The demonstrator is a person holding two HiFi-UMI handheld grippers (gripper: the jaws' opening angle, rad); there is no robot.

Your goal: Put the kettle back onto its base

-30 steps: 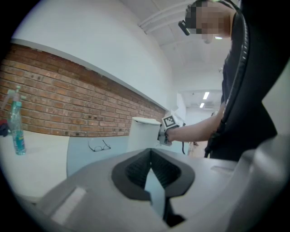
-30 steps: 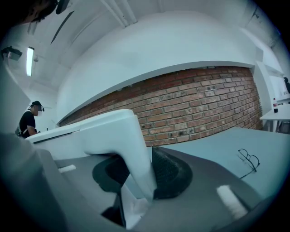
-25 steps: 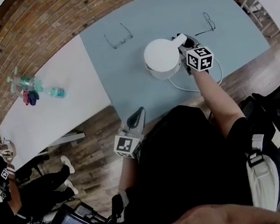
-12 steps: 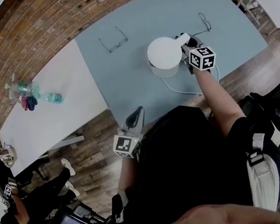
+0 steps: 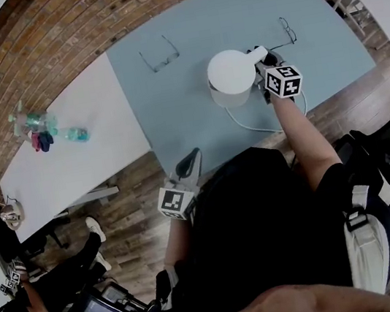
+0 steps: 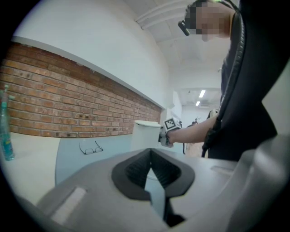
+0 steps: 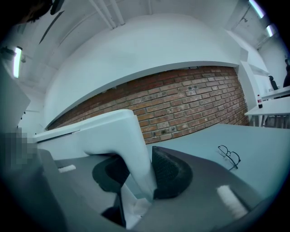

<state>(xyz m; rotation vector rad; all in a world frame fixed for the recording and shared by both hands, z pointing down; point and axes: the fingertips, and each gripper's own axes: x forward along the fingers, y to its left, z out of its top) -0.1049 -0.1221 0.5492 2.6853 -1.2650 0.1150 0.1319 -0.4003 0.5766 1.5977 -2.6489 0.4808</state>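
The kettle is being held by the right tongs, which are clamping its white handle between both pads. The body is sitting directly ahead of those tongs, over the blue-grey bench. The left tongs are idling well back from the kettle, at the near bench edge, tips closed together with nothing between them.

Change over the last second: the right tongs are carrying the kettle a short way sideways, away from the left tongs, and the travel is dying out. Across the last two head views the kettle is barely shifting. The grip is staying the same throughout.

Meaning for the task: the carry appears to be ending. A cord is looping out from under the kettle on the side nearest the right tongs, so the base is probably lying directly below the body. The kettle is hiding it, and no view is showing whether the two are touching. The remaining work is likely a straight lowering, a check for level seating, then release.
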